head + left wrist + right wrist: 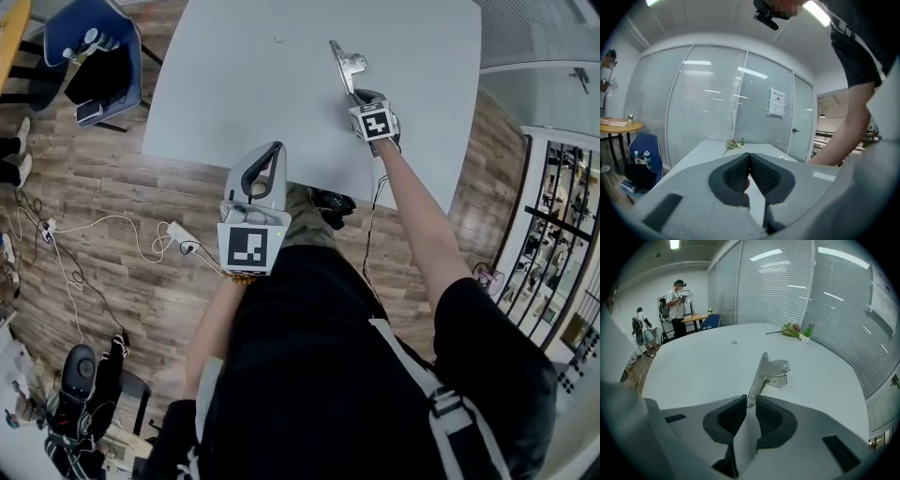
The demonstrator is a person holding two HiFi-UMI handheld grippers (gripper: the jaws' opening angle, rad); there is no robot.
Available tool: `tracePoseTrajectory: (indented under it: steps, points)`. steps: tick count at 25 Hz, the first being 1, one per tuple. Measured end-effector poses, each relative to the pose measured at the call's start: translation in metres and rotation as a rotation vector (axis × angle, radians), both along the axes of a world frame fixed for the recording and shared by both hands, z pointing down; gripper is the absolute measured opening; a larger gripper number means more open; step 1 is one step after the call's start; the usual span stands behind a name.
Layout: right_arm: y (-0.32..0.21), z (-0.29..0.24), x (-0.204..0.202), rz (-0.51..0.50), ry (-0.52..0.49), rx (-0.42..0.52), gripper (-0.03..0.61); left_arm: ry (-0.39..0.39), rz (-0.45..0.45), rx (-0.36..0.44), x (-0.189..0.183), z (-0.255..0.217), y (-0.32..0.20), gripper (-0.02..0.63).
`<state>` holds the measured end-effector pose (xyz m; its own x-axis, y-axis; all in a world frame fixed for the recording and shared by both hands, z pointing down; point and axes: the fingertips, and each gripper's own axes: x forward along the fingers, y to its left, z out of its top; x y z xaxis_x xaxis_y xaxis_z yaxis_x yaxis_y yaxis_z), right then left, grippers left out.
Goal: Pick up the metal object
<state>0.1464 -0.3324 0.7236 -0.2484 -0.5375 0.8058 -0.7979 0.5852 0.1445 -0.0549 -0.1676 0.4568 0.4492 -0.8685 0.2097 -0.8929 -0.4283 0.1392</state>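
Observation:
The metal object is a shiny bent bracket over the white table, toward its right side. In the right gripper view the metal object stands on edge, and its flat plate runs back between the jaws. My right gripper is shut on the plate's near end; in the head view the right gripper sits just behind the bracket. My left gripper is at the table's near edge, shut with nothing in it; its pads meet at the left gripper.
A small flower sprig lies at the table's far end. A blue chair with bottles stands left of the table. Cables and a power strip lie on the wooden floor. People stand far off by a round table.

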Motion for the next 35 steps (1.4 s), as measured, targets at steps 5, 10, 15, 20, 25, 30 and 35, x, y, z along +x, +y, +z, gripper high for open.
tracePoseTrajectory:
  steps: [5,10,15,20,25,30,35]
  points:
    - [-0.008,0.007,0.0,0.018,-0.002,-0.015,0.068,-0.006,-0.005,-0.006,0.002,0.001,0.002,-0.002]
    - [-0.014,0.013,0.0,0.067,-0.051,-0.052,0.08,-0.013,-0.013,-0.01,0.003,0.003,0.002,-0.002]
    - [-0.014,0.018,0.001,0.152,-0.106,-0.108,0.07,-0.013,-0.007,-0.008,0.005,0.004,0.004,-0.002]
    - [-0.008,0.017,0.0,0.181,-0.157,-0.137,0.044,-0.016,-0.004,0.001,0.005,0.002,0.005,-0.002]
    - [0.004,0.013,-0.004,0.185,-0.191,-0.142,0.011,-0.02,-0.001,0.009,0.006,-0.002,0.007,-0.002]
    - [0.022,0.013,-0.015,0.163,-0.215,-0.156,0.0,-0.015,0.007,0.022,0.007,-0.006,0.012,-0.002]
    - [0.035,0.008,-0.02,0.17,-0.248,-0.15,-0.002,-0.016,0.014,0.028,0.007,-0.007,0.013,-0.002]
